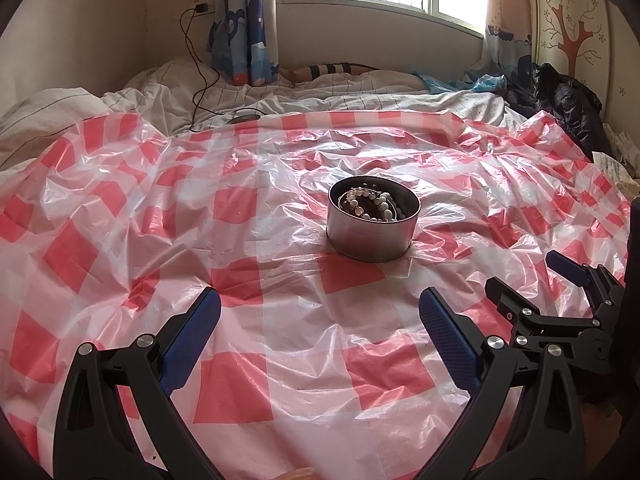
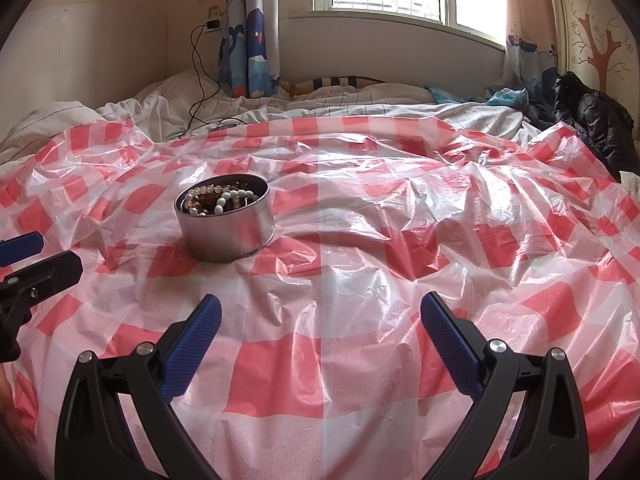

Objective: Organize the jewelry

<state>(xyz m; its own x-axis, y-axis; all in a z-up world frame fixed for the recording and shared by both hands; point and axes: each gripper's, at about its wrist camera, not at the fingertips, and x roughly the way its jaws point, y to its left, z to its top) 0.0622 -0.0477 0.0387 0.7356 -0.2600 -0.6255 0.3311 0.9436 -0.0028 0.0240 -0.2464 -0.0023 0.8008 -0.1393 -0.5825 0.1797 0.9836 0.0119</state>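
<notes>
A round metal tin stands upright on the red-and-white checked plastic sheet; in the right wrist view the tin sits left of centre. Inside it lie bead bracelets, white pearl-like ones over brown ones. My left gripper is open, low over the sheet, a short way in front of the tin, with nothing between its blue pads. My right gripper is open too, right of the tin, also holding nothing. The right gripper shows at the left wrist view's right edge.
The sheet covers a bed with rumpled white bedding behind it. A black cable runs from a wall socket to a dark disc on the bedding. A black jacket lies at the far right. Curtains and a window stand at the back.
</notes>
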